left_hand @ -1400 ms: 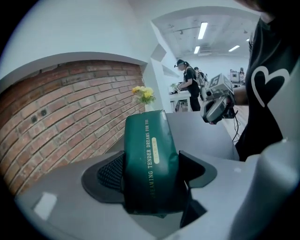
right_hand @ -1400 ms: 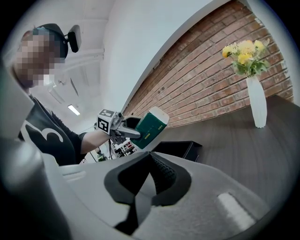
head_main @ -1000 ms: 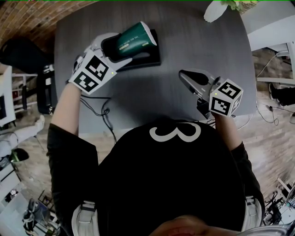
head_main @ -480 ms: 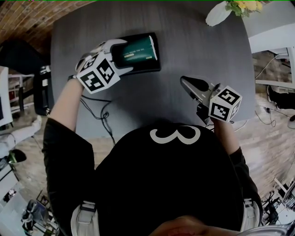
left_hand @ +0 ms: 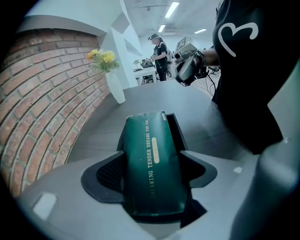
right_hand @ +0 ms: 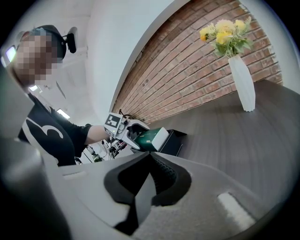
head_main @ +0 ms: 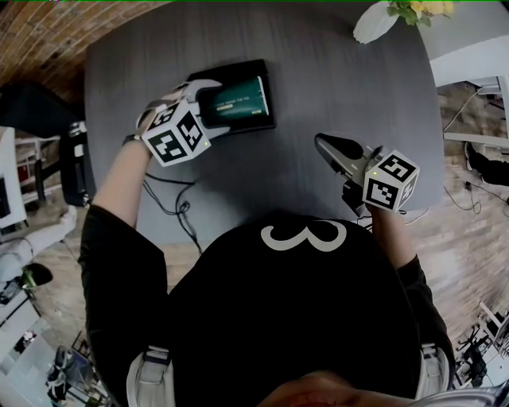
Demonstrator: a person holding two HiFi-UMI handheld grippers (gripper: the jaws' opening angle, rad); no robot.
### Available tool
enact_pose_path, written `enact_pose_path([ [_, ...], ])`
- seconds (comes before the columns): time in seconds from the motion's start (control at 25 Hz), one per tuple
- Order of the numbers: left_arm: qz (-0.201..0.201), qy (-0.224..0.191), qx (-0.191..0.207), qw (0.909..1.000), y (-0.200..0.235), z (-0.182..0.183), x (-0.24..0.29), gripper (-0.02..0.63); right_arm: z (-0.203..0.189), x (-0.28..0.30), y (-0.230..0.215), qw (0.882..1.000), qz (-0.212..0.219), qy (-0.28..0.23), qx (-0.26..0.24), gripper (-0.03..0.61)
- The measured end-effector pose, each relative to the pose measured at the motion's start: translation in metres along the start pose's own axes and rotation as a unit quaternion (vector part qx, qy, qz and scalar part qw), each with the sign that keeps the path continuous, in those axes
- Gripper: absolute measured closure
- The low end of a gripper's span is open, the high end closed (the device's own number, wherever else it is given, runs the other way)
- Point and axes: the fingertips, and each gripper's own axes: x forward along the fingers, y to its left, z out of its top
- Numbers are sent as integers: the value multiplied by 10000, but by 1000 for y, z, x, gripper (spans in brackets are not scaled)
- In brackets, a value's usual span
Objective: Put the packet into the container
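Note:
The dark green packet (head_main: 237, 99) lies nearly flat in the black rectangular container (head_main: 262, 122) on the far left of the grey table (head_main: 334, 71). My left gripper (head_main: 213, 107) is shut on the packet's near end. In the left gripper view the packet (left_hand: 152, 159) sits between the pads, reaching out over the container (left_hand: 177, 131). My right gripper (head_main: 321, 143) hovers over the table's right side, shut with nothing in it. In the right gripper view its jaws meet (right_hand: 149, 183), and the packet (right_hand: 151, 136) and container (right_hand: 174, 142) show in the distance.
A white vase with yellow flowers (head_main: 375, 19) stands at the table's far right corner. Black cables (head_main: 171, 191) hang off the near edge by my left arm. A brick wall (left_hand: 42, 98) runs along the table's far side. A person (left_hand: 158, 49) stands far off.
The left gripper has lowered the packet from a raised tilt down flat into the container, then drawn slightly back towards me. The right gripper has hardly moved.

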Motion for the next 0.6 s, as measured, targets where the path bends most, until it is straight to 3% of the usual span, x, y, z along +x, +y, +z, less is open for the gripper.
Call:
enact_pose_path([
  [0.2,-46,67,77,9999,3,-4,9,219,3,1,-8,10000,-17,-49,52,577],
  [0.6,-157,-175,-520,9984,6,-3,8,215,4,0,-13,9998,-14,-128,142,577],
])
